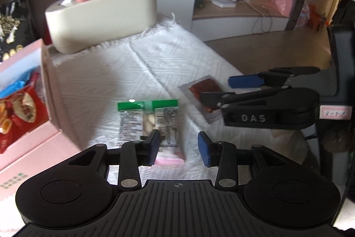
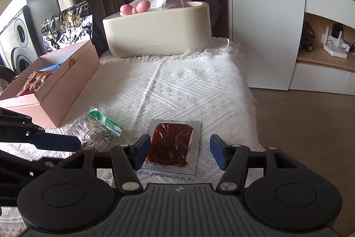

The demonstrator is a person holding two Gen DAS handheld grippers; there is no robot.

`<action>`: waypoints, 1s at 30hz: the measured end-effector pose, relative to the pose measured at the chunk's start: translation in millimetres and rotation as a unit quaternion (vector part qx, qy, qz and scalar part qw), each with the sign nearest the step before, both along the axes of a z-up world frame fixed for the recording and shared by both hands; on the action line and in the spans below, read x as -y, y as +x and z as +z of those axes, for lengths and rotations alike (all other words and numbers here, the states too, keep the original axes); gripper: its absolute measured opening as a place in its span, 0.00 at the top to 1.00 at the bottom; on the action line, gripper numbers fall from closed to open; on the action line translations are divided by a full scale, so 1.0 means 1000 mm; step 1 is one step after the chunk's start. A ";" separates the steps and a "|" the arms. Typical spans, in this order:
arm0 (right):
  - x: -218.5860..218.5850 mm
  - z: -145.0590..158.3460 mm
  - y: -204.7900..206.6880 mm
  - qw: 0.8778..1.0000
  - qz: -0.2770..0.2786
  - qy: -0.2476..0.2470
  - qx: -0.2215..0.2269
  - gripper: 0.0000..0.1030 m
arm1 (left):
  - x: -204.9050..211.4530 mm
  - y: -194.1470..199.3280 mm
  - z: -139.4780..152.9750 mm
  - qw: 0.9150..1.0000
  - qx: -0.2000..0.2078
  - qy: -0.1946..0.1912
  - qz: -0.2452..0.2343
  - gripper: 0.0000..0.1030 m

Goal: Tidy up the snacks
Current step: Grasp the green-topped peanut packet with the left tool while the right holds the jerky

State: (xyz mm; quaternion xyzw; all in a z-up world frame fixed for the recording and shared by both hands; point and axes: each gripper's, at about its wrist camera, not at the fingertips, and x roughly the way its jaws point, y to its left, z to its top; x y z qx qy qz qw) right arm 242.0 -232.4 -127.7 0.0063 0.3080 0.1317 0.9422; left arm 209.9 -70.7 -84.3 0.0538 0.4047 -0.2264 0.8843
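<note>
On the white woven cloth (image 2: 188, 86) we see two snack packets lying flat. Our left gripper (image 1: 178, 146) stands spread over the green-topped clear packet (image 1: 150, 123), its pads not pressing it. Our right gripper (image 2: 178, 151) is likewise spread, with the silver-backed packet of dark red snack (image 2: 172, 143) between its blue pads, unpinched. At left, the pink box (image 2: 66, 83) holds a red snack bag (image 1: 17, 112); behind stands a cream tissue box (image 2: 159, 30).

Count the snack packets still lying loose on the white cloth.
2. The green-topped clear packet lies nearer the pink box; the silver packet with dark red filling lies to its right. Others may lie out of view.
</note>
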 end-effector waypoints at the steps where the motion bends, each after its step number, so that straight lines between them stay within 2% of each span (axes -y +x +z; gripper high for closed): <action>1: 0.000 0.000 0.000 1.000 0.000 0.001 0.000 0.41 | 0.000 0.001 0.000 1.000 -0.002 -0.004 -0.002 0.58; 5: 0.000 0.000 0.000 1.000 -0.001 0.003 0.000 0.41 | -0.005 -0.001 0.003 1.000 0.001 -0.025 -0.010 0.60; 7: 0.001 0.000 0.000 1.000 -0.002 0.003 0.000 0.41 | -0.010 -0.004 0.008 0.999 0.017 -0.039 -0.004 0.60; 10: 0.001 0.000 0.000 1.000 -0.002 0.004 0.000 0.40 | -0.008 -0.005 0.011 0.999 0.048 0.009 0.020 0.60; 14: 0.001 -0.001 0.000 1.000 -0.002 0.004 0.000 0.40 | 0.000 0.000 -0.001 0.999 0.029 0.038 0.006 0.59; 17: 0.001 -0.001 0.000 1.000 -0.003 0.004 0.000 0.40 | 0.008 -0.005 -0.003 0.997 0.046 0.060 -0.008 0.55; 23: 0.001 -0.001 0.000 1.000 -0.003 0.004 0.000 0.39 | 0.008 -0.003 -0.006 0.999 0.029 0.024 -0.031 0.27; 25: 0.001 -0.001 0.000 1.000 -0.002 0.004 0.000 0.39 | 0.005 -0.003 -0.005 0.999 0.026 0.009 -0.031 0.26; 27: 0.001 -0.001 0.000 1.000 -0.002 0.004 0.000 0.39 | 0.001 -0.004 -0.002 0.999 0.036 -0.003 -0.026 0.29; 30: 0.002 -0.001 0.000 1.000 -0.004 0.007 0.001 0.39 | -0.001 -0.004 -0.001 0.998 0.057 0.011 -0.002 0.31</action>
